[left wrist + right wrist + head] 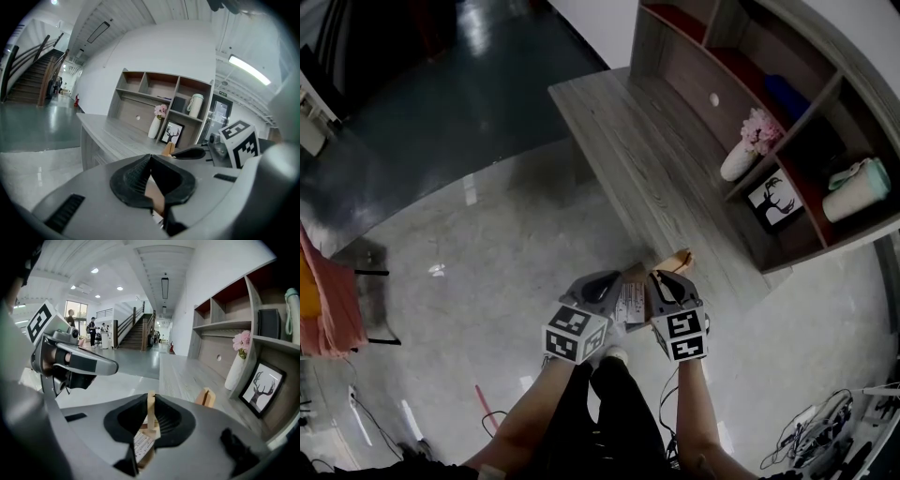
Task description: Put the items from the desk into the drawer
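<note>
Both grippers sit side by side at the near end of the grey wooden desk [628, 141], with a small wooden card holder [630, 298] between them. My right gripper [151, 401] is shut on a thin upright wooden slat of the holder, and a white printed card [142, 442] hangs below its jaws. My left gripper [150, 161] has its pads meeting at the tip, with a tan wooden part [154, 199] of the holder caught lower between them. A slotted wooden block [206, 397] shows just past the jaws; I cannot tell whether it is joined to the holder.
A shelf unit [741, 75] at the desk's back holds a white vase with pink flowers [741, 155], a framed deer picture [773, 202] and a pale flask [855, 190]. Cables [811, 427] lie on the floor at the lower right. Orange cloth [323, 300] hangs at the left.
</note>
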Tool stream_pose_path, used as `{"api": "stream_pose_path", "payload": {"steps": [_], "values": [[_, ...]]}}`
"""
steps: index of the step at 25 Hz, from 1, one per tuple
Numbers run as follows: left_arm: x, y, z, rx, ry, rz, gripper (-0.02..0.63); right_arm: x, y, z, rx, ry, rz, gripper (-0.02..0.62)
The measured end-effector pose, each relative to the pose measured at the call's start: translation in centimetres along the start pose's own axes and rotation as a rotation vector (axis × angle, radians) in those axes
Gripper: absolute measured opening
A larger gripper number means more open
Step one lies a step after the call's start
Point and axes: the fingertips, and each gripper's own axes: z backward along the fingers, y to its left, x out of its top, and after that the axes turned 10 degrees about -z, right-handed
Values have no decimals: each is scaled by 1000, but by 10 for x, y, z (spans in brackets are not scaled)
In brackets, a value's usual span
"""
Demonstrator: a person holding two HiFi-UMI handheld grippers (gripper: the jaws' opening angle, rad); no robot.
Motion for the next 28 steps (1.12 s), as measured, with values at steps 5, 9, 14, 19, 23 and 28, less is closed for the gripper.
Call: {"api": "stream_pose_path", "payload": {"steps": [5, 9, 14, 19, 23, 28], "values": [[-4, 1, 16, -4, 7, -6, 11, -1, 21, 4, 10, 8, 8, 52], [-9, 5, 27, -2, 10, 1, 11, -3, 37, 3, 18, 19, 20, 52], [-15, 10, 34, 0, 14, 11, 11, -5, 54, 0, 32, 30, 25, 52], [-21, 16, 39, 5, 14, 27, 11, -12, 69, -5, 45, 46, 19, 52], [-30, 22, 42, 9, 22, 40, 11, -18, 82, -12, 63, 64, 20, 52], [-42, 35, 45, 35, 32, 65, 11, -30, 90, -20, 80, 90, 19, 52]]}}
